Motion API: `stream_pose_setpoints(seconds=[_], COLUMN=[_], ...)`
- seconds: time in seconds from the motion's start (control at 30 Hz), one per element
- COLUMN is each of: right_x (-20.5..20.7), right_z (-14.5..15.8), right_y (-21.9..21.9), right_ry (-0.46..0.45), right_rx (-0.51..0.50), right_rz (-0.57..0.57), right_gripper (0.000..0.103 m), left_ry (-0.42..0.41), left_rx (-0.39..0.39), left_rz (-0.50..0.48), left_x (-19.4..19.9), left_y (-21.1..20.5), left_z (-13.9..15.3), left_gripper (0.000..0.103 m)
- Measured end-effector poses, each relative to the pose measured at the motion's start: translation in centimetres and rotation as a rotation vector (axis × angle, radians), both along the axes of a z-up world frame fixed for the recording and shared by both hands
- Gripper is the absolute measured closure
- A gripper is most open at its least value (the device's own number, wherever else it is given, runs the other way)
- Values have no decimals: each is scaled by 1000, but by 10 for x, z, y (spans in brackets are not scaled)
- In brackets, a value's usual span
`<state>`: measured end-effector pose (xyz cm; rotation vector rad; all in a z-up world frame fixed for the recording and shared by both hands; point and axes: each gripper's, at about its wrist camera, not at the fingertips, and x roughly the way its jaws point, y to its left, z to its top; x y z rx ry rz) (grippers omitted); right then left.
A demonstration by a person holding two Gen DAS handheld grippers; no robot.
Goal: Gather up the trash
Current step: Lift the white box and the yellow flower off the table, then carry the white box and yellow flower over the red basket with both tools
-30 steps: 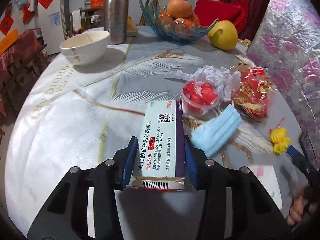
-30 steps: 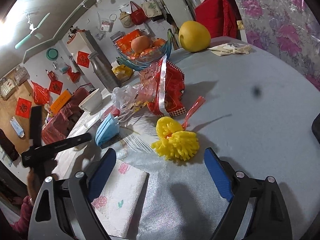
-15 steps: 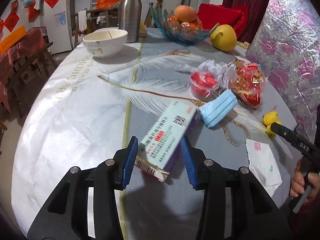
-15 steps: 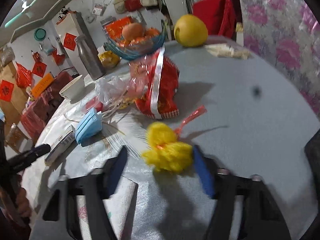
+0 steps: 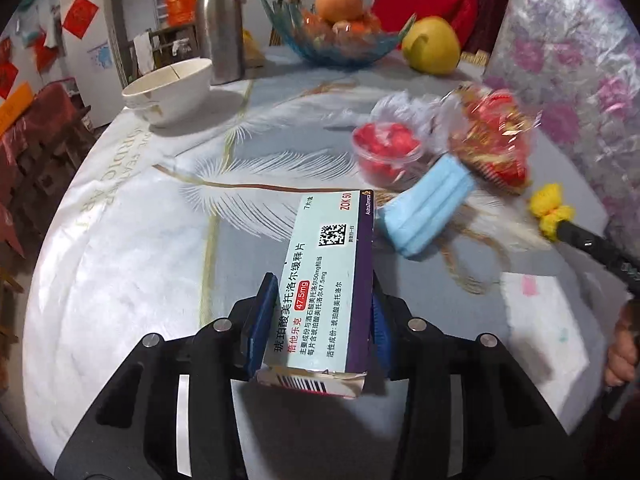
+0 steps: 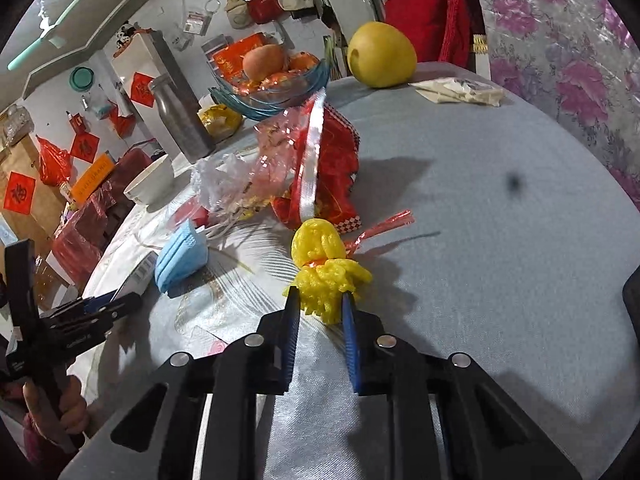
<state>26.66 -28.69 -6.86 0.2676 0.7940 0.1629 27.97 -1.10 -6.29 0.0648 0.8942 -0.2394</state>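
A white and purple medicine box [image 5: 328, 280] stands lengthwise between the blue pads of my left gripper [image 5: 322, 284], whose jaws are closing and press on its sides above the tablecloth. My right gripper [image 6: 319, 296] is closing too, its pads squeezing the near end of a yellow plastic tuft [image 6: 324, 268] tied with a red strip. The left wrist view shows that tuft [image 5: 550, 210] at the tip of the right gripper. A blue face mask [image 5: 428, 208], a red snack bag [image 5: 494, 140] and a clear cup of red pieces [image 5: 386, 146] lie between the two grippers.
A white bowl [image 5: 172, 88], a steel flask [image 5: 222, 28], a blue glass fruit bowl [image 5: 336, 46] and a yellow pomelo [image 5: 432, 46] stand at the far side of the round table. A flowered paper napkin [image 5: 536, 320] lies by the near edge. A flowered curtain hangs on the right.
The right jaws went from wide open to closed on the yellow tuft. The medicine box, tilted half a second ago, sits straight between the left pads again.
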Motion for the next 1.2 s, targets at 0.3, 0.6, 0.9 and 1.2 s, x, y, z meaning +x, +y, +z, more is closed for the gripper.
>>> stream_pose_setpoints(seconds=[0.3, 0.6, 0.9, 1.2], right_x=[-24, -59, -90, -111], right_z=[14, 49, 70, 79], right_y=[18, 73, 131, 199], right_ry=[-80, -159, -190, -176], right_rx=[66, 34, 0, -24], right_rz=[52, 172, 285, 417], right_gripper=[84, 84, 84, 84], left_ry=[-180, -272, -327, -343], left_rx=[103, 161, 201, 221], left_rz=[71, 119, 180, 265], left_x=[-72, -124, -166, -205], left_y=[18, 36, 69, 123], left_z=[43, 59, 61, 56], left_gripper=[59, 59, 59, 59])
